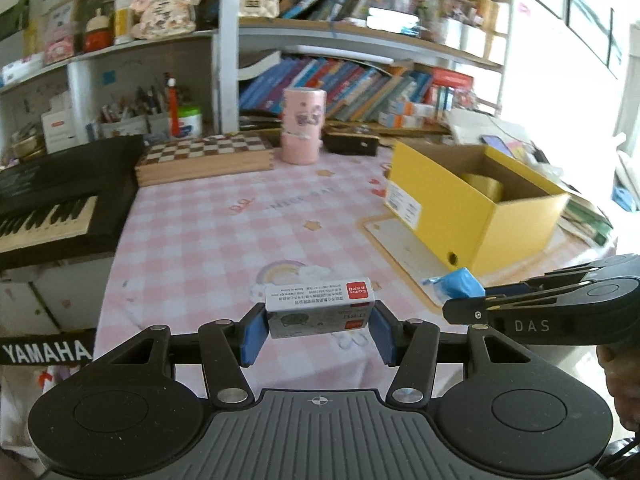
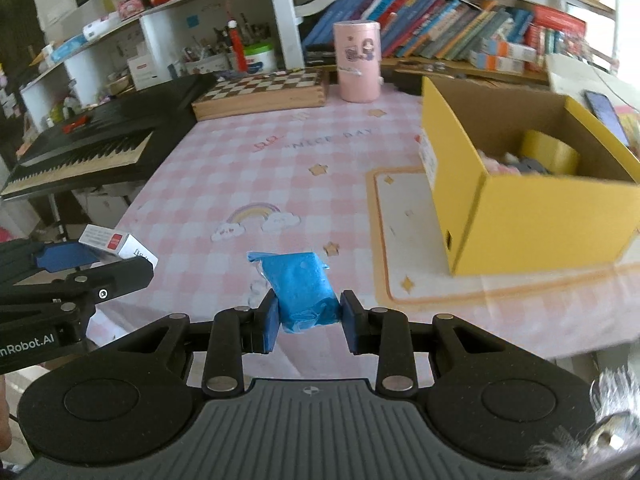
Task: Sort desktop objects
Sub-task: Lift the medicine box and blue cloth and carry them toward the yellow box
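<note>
Left wrist view: the left hand-held gripper (image 1: 318,330) is closed on a small white carton (image 1: 320,310) with a red label, its blue pads (image 1: 253,336) pressing the carton's short ends. The carton hangs above the near edge of the bench (image 1: 224,232). It looks light and stiff, thin card that would dent if squeezed hard; the end-on hold suits it. At the right, the right hand-held gripper (image 1: 466,300) comes in side-on with a blue packet (image 1: 456,282).

Right wrist view: the right hand-held gripper (image 2: 308,320) is nearly shut, pinching the blue packet (image 2: 304,292) at its near end. The packet appears soft and crinkly, probably light; its wrapper may slip, so a hold across its thick middle seems safer. The yellow box (image 2: 520,216) stands open at the right, near; a roll of yellow tape (image 2: 550,154) lies inside.

Surface and room: pink checked cloth, flat and mostly bare. Far side holds a chessboard (image 2: 264,90) and a pink canister (image 2: 358,60). A keyboard (image 2: 80,156) sits left, bookshelves (image 2: 440,36) behind.
</note>
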The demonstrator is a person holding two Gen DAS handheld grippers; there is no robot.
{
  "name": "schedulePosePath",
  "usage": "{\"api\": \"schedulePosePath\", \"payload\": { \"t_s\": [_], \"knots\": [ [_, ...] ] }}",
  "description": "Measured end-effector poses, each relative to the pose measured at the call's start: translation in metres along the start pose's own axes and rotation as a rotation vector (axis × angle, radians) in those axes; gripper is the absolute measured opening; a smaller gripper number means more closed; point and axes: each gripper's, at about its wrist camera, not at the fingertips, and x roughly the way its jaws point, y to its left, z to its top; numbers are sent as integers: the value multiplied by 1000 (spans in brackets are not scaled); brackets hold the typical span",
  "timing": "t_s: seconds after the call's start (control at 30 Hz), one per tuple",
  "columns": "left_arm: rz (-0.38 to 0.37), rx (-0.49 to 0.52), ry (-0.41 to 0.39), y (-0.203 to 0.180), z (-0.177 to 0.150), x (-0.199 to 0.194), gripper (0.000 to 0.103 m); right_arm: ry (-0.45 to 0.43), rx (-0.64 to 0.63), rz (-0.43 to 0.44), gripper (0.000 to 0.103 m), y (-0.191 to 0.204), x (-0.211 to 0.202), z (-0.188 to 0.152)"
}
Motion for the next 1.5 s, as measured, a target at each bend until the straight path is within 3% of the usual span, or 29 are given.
{"api": "schedulePosePath", "payload": {
  "t_s": [0.73, 1.5],
  "knots": [
    [-226, 159, 62, -58, -18, 3, 53, 27, 181, -169, 29, -28, -52, -64],
    [-317, 249, 78, -115, -5, 28, 53, 19, 273, -239, 29, -81, -69, -76]
  ]
}}
